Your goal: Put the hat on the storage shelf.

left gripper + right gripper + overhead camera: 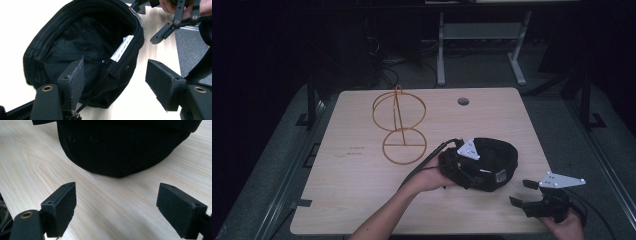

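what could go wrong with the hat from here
The left gripper is open with one jaw inside the upturned hat and one outside; closing may catch only thin fabric or the label and slip. The right gripper, also open, sits near the table edge, apart from the hat, so cannot steady it.

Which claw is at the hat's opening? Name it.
The left claw: one of its jaws sits inside the upturned black hat. The right claw hangs open, short of the hat.

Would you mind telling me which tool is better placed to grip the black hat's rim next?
Probably the left tool: its open jaws already straddle the black hat's rim, one pad inside. The right tool, also open, sits apart over bare table.
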Demonstrator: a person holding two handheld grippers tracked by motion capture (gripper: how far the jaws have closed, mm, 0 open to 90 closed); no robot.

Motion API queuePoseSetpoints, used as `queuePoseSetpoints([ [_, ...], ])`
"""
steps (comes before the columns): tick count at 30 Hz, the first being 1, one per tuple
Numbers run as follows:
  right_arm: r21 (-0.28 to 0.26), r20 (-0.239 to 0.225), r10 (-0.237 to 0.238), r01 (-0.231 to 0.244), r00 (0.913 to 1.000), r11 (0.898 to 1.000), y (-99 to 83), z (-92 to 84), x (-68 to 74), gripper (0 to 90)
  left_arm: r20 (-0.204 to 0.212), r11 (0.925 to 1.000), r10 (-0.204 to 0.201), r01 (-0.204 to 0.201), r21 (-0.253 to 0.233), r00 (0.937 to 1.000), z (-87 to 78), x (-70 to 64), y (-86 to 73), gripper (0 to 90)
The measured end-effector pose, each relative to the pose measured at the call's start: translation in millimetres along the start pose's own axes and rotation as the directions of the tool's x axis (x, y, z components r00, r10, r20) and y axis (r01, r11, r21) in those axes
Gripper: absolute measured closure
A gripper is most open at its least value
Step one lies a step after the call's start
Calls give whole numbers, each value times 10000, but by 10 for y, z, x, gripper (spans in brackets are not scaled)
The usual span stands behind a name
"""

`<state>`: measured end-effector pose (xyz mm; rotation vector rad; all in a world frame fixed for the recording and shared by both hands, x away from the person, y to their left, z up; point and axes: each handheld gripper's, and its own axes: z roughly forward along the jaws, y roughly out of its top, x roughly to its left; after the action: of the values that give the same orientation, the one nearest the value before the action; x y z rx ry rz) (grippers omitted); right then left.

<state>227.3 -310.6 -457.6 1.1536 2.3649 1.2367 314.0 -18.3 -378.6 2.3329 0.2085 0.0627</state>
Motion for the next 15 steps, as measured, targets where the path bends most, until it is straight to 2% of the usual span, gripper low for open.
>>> queuePoseSetpoints([
  [5,-32,6,40,-40,10000,10000,-3,-4,-11,158,174,9998,96,-100,189,9998,63,24,18,385],
  [6,-5,18,1,-1,10000,10000,-5,3,-13,158,210,9993,161,-168,348,9996,85,36,15,397],
  [10,18,10,-16,16,10000,10000,-3,6,-5,158,338,9989,207,-221,409,9992,113,40,9,463],
  [15,62,14,-73,73,10000,10000,-5,17,6,158,437,9963,596,-622,595,9973,161,16,29,576],
])
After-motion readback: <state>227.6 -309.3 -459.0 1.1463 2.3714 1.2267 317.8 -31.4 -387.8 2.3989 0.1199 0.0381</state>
